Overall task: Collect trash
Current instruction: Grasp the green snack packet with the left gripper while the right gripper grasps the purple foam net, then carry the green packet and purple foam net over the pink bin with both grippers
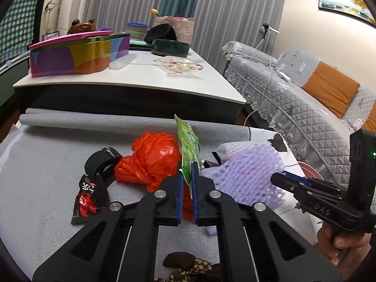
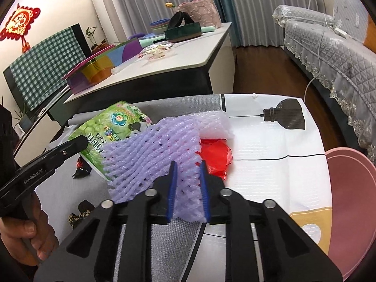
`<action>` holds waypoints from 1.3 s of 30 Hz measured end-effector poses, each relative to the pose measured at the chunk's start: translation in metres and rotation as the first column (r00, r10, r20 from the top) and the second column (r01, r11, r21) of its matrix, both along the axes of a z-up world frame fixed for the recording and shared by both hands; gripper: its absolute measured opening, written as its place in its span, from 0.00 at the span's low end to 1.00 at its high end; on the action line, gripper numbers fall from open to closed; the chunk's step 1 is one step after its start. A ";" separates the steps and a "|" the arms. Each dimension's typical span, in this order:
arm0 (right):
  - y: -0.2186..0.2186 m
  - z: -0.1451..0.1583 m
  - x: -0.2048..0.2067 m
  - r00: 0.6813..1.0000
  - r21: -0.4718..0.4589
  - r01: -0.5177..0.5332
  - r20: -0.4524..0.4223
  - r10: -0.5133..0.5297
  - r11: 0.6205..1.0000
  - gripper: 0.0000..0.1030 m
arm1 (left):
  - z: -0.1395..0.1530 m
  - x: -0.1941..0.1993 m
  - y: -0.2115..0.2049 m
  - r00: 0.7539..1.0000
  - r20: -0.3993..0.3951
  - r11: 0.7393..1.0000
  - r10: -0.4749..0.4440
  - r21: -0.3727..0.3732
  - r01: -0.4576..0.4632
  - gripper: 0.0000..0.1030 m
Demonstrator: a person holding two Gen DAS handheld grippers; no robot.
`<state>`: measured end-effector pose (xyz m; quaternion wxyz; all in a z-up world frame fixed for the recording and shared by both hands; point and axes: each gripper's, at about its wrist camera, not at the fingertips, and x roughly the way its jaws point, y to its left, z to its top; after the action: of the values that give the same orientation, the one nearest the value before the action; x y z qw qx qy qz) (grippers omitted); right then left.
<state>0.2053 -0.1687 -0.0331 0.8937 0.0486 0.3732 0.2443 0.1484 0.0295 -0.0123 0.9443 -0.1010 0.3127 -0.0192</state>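
Note:
My left gripper (image 1: pixel 187 168) is shut on a green snack bag (image 1: pixel 189 149), held upright above the table; the bag also shows in the right wrist view (image 2: pixel 107 129). My right gripper (image 2: pixel 188 168) is shut on a purple foam net (image 2: pixel 150 157), lifted a little; the net also shows in the left wrist view (image 1: pixel 244 171). A crumpled red plastic bag (image 1: pixel 150 162) lies under and between them, also seen in the right wrist view (image 2: pixel 216 157). A black tape roll (image 1: pixel 101 164) and a black-red wrapper (image 1: pixel 88 197) lie to the left.
A pink bin (image 2: pixel 352 199) stands at the table's right edge. Dark patterned wrappers (image 1: pixel 188 265) lie near the front edge. A white side table (image 1: pixel 141 80) with boxes stands behind, a grey sofa (image 1: pixel 293 89) to the right. The grey mat (image 1: pixel 47 164) has open space at left.

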 end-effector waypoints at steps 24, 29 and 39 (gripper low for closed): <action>-0.040 0.059 -0.068 0.983 0.015 0.065 0.168 -0.067 0.998 0.10 | 0.043 -0.050 -0.028 0.994 0.102 0.999 -0.040 0.023 0.037 0.02; -0.054 0.067 -0.081 0.976 0.016 0.110 0.186 -0.111 0.994 0.10 | 0.048 -0.062 -0.036 0.992 0.111 0.998 -0.056 0.022 0.053 0.02; -0.086 0.080 -0.098 0.957 0.012 0.197 0.214 -0.195 0.980 0.10 | 0.054 -0.071 -0.059 0.987 0.126 0.995 -0.101 0.027 0.098 0.02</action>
<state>0.1074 -0.2546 0.0470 0.9486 0.0546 0.2693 0.1568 0.0770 -0.0293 0.0420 0.9612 -0.0741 0.2566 -0.0696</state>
